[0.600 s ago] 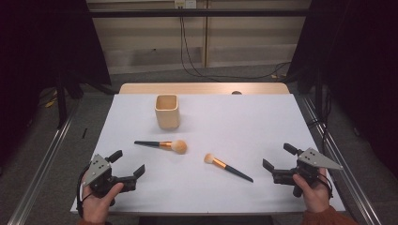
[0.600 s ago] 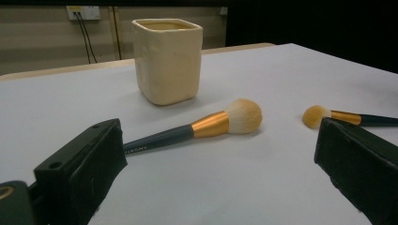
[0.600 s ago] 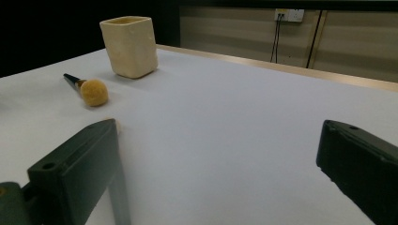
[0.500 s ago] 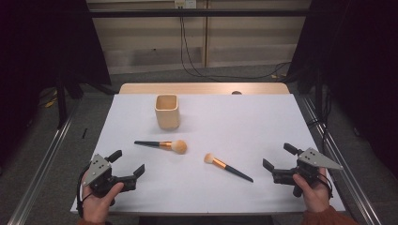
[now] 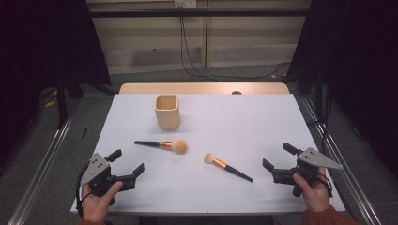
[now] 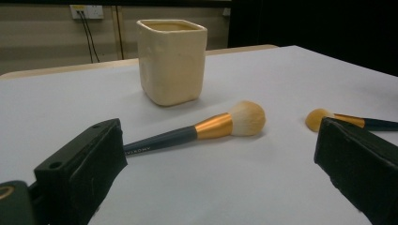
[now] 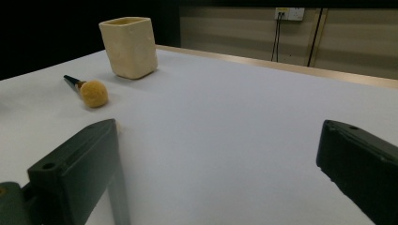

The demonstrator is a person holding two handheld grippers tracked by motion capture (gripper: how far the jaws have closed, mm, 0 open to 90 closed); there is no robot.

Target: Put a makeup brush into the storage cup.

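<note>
A cream square cup (image 5: 167, 111) stands upright at the back left of the white table (image 5: 244, 117). In front of it lies a dark-handled makeup brush (image 5: 162, 145) with its fluffy head to the right. A second brush (image 5: 228, 167) lies slanted near the middle, head to the left. My left gripper (image 5: 126, 161) rests at the front left corner, open and holding nothing. My right gripper (image 5: 277, 156) sits open at the front right, also with nothing in it. In the left gripper view the cup (image 6: 172, 61) and the first brush (image 6: 197, 131) lie ahead of the open jaws.
A wooden table edge (image 5: 202, 88) runs along the far side. Metal rails (image 5: 42, 164) flank the table on the floor, and cables (image 5: 197, 70) trail behind it. In the right gripper view, white surface stretches toward the cup (image 7: 129, 47) and a brush head (image 7: 93, 93).
</note>
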